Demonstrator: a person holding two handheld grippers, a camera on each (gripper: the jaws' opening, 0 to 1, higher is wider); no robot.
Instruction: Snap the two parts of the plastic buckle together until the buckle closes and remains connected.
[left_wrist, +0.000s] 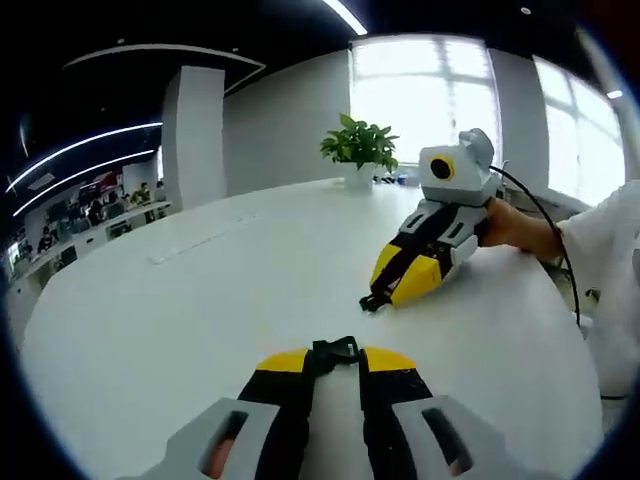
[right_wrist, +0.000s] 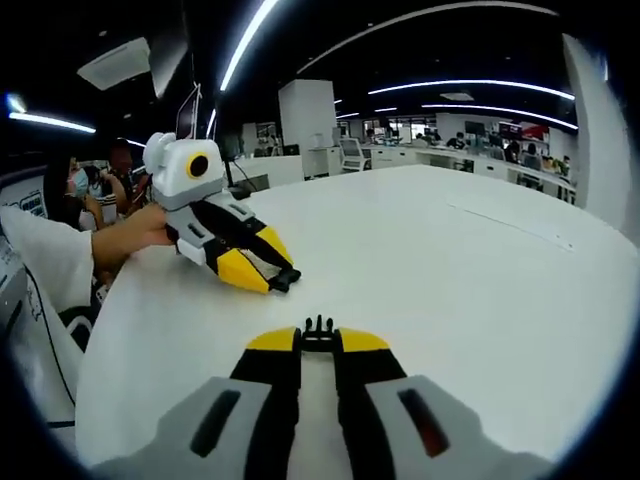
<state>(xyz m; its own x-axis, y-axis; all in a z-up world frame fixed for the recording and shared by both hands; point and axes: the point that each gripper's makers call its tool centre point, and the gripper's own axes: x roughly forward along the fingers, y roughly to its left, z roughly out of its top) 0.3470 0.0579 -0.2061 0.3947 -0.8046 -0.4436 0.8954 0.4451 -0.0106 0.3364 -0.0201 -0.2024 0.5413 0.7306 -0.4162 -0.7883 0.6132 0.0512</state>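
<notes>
Buckle halves (left_wrist: 335, 351) (right_wrist: 318, 328) sit clamped in each closed gripper (left_wrist: 337, 362) (right_wrist: 318, 338).

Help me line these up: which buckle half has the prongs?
The half in the right gripper: short prongs stick out past its yellow tips. The other half, in the left gripper, ends in a blunt closed frame.

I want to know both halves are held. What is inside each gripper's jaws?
The left gripper is shut on a black buckle part; the right gripper is shut on the pronged buckle part. Only their tips show; the rest is covered by the jaws. Both hover over the white table.
</notes>
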